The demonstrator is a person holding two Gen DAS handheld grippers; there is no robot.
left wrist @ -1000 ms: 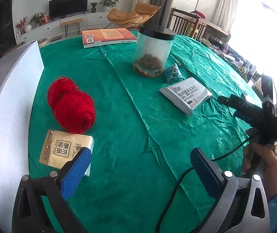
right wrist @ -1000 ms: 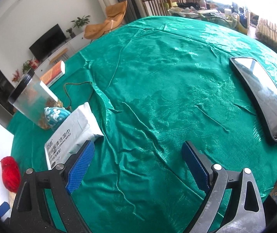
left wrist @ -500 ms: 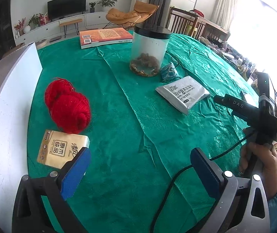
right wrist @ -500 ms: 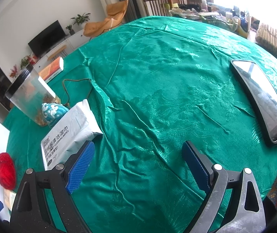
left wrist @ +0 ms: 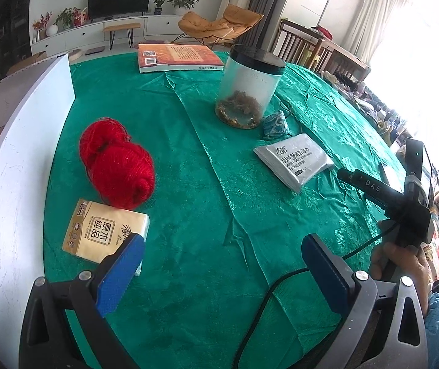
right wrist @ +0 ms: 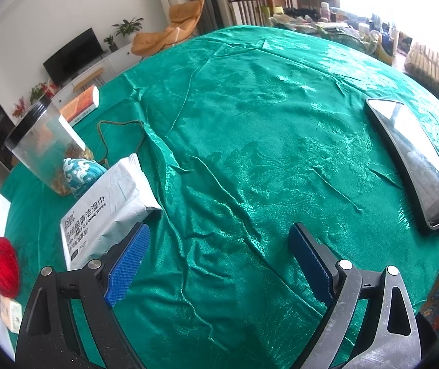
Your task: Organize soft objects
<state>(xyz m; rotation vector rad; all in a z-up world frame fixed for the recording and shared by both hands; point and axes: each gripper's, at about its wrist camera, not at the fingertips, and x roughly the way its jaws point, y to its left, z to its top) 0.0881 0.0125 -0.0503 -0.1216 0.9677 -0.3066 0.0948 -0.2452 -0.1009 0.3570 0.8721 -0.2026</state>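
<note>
The left gripper (left wrist: 219,264) hangs above the green-clothed table (left wrist: 188,276) with its jaws spread wide and nothing between them. The yellow tissue pack (left wrist: 105,232) lies flat just ahead of the left jaw, its near corner hidden behind the blue pad, its long axis running left to right across the view. Touching its far edge is the red yarn ball (left wrist: 116,166), an oblong skein stretching away from the gripper toward the white board (left wrist: 19,160) at the table's left rim. The right gripper (right wrist: 219,258) is likewise wide open and empty; the grey wet-wipes pack (right wrist: 108,209) lies flat just ahead of its left jaw, outside the gap, its long axis slanting from near-left to far-right. At the pack's far end sits a small blue patterned pouch (right wrist: 82,173), touching a clear jar (right wrist: 44,150) with a black lid. An orange book (left wrist: 176,57) lies beyond the jar, and a phone (right wrist: 413,163) rests well to the right.
</note>
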